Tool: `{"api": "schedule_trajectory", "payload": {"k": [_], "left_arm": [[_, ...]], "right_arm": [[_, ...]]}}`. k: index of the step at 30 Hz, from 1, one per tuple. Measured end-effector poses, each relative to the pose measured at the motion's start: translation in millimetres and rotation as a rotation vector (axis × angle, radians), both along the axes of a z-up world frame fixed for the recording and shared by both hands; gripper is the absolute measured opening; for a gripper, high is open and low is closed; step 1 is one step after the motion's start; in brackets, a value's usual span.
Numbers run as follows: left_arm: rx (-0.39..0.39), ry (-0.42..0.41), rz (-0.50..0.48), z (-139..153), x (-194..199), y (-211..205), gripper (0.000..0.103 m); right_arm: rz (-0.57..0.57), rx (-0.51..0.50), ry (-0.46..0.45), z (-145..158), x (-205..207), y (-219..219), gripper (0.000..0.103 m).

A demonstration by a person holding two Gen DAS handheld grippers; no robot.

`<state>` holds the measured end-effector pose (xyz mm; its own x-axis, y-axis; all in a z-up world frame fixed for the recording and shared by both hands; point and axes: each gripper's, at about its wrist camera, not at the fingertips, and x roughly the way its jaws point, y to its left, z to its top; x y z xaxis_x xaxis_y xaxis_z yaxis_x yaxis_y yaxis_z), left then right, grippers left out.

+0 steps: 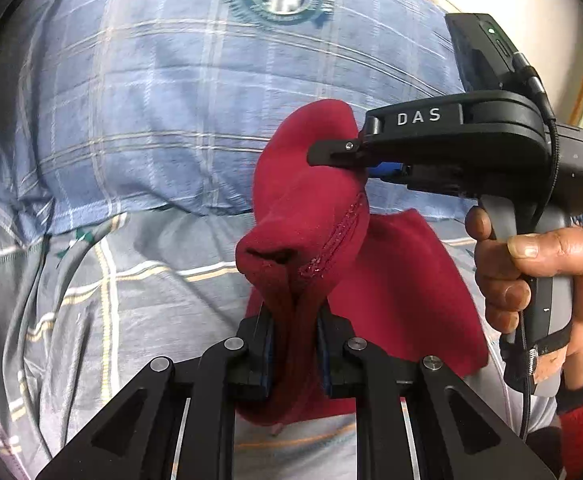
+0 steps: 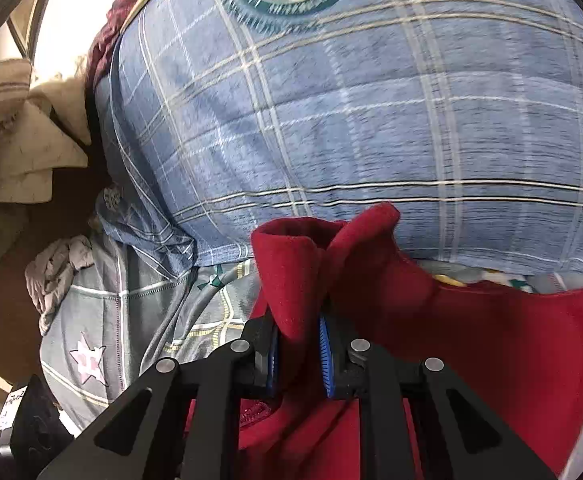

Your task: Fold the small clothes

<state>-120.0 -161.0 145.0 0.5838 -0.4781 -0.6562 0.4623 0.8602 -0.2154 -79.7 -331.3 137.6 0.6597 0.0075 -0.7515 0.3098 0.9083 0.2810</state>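
Slip Risk: Red Garment Held at Two Bunched Edges

Left tool (image 1: 293,344) is clamping a bunched fold of the red garment (image 1: 403,292); right tool (image 2: 299,354) is pinching another edge. Garment is hanging above the checked bedsheet (image 1: 139,280), near the blue pillow (image 2: 371,120). Bunched fleece may be slipping; uneven tension would skew the fold.

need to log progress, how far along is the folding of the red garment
Done: both grippers have hold of the red garment. In hand: the left gripper and right gripper are each shut on bunched cloth, holding it above the plaid bedding. Left: no fold shows yet; the garment hangs crumpled and must be laid flat and folded.
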Motion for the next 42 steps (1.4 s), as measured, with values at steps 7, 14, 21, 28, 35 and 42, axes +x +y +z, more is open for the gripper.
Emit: {"api": "schedule_trajectory", "payload": {"k": [7, 14, 21, 28, 35, 42], "left_arm": [[-0.004, -0.001, -0.089, 10, -15, -30, 0.015], [0.018, 0.009, -0.152, 7, -21, -73, 0.015], [0.037, 0.043, -0.208, -10, -20, -117, 0.015], [0.043, 0.089, -0.212, -29, -10, -120, 0.015], [0.044, 0.075, -0.203, -23, -12, -110, 0.015], [-0.012, 0.051, -0.241, -1, -31, -118, 0.015]], "right_arm": [[-0.055, 0.003, -0.025, 17, -40, -28, 0.016], [-0.111, -0.003, -0.029, 24, -76, -63, 0.015], [-0.182, 0.001, -0.040, 24, -112, -102, 0.011], [-0.231, 0.156, -0.054, -1, -147, -132, 0.028], [-0.239, 0.300, 0.008, -46, -137, -130, 0.077], [-0.165, 0.170, -0.040, -30, -124, -109, 0.026]]}}
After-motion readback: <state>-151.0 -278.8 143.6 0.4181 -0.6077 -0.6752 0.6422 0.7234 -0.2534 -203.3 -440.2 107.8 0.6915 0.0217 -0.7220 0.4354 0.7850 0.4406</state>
